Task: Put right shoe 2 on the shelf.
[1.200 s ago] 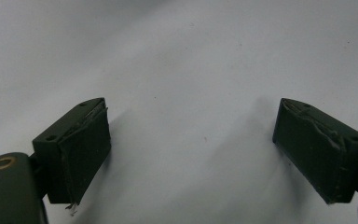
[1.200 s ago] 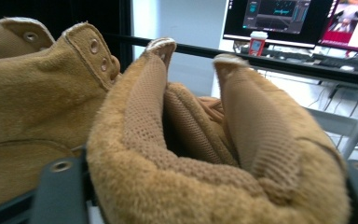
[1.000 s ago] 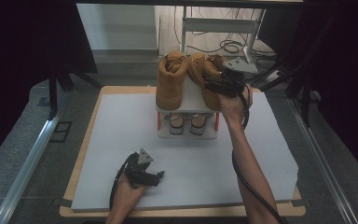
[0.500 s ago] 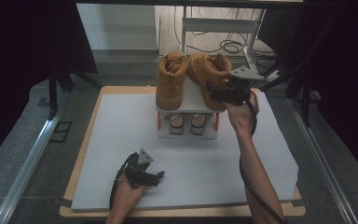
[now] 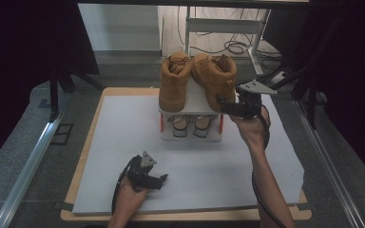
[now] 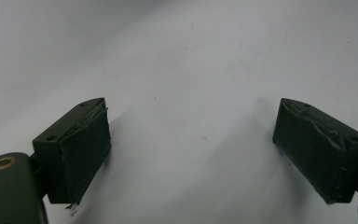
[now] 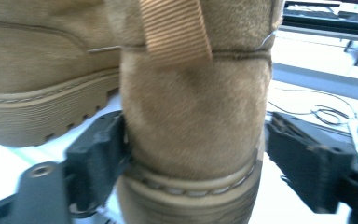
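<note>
High view: the right gripper [image 5: 225, 107] is raised at the heel of the right boot [image 5: 215, 80], one of two tan boots standing on top of a small white rack [image 5: 193, 102]. The left boot [image 5: 174, 81] stands just beside that one, on the side away from the gripper. A pair of sandals [image 5: 189, 125] sits on the rack's lower shelf, below the gripper's jaws.

In the right gripper view the boot's heel [image 7: 193, 116] stands between the two black jaws, its pull tab [image 7: 175, 29] above them. The jaws have just been closing around it: the near-side jaw touches the heel, while the other one stands slightly off it, so the grip is not yet clenched.

The left gripper [image 5: 159, 179] rests low on the grey mat [image 5: 123, 133], well apart from the rack. In the left gripper view its jaws stand wide with only bare mat [image 6: 191, 93] between them, holding nothing.
</note>
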Tool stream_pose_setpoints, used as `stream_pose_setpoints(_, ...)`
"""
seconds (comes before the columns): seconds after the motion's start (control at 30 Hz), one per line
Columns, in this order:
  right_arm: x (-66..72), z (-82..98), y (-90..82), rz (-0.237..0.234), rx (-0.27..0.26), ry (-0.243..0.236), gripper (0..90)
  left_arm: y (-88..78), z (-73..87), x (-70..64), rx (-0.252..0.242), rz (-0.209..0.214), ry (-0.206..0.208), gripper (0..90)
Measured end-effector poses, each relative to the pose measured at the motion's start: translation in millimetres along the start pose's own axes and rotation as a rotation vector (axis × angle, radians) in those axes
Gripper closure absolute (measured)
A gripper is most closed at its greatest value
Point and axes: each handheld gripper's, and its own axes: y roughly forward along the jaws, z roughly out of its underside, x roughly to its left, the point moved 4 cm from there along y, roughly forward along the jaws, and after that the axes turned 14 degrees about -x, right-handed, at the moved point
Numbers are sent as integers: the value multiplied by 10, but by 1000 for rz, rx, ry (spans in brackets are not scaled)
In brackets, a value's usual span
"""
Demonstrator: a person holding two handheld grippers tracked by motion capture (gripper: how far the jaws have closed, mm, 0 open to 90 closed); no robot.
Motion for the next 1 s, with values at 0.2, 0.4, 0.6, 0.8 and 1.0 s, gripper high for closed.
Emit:
stream_pose_setpoints(0.2,10,20,-136,-14,-7,-18,377,-1,0,1,2,0,1,108)
stream_pose_setpoints(0.4,-78,58,-320,-40,-12,20,628,-1,-1,0,2,0,-1,107)
stream_pose_setpoints(0.6,-165,163,-436,-13,7,-7,821,-1,0,-2,2,0,-4,107)
stream_pose_setpoints(0.8,-225,261,-454,-6,23,0,898,0,0,-2,2,0,-5,107)
stream_pose_setpoints(1.0,-224,327,-404,-24,37,12,898,-1,-1,1,3,1,-1,107)
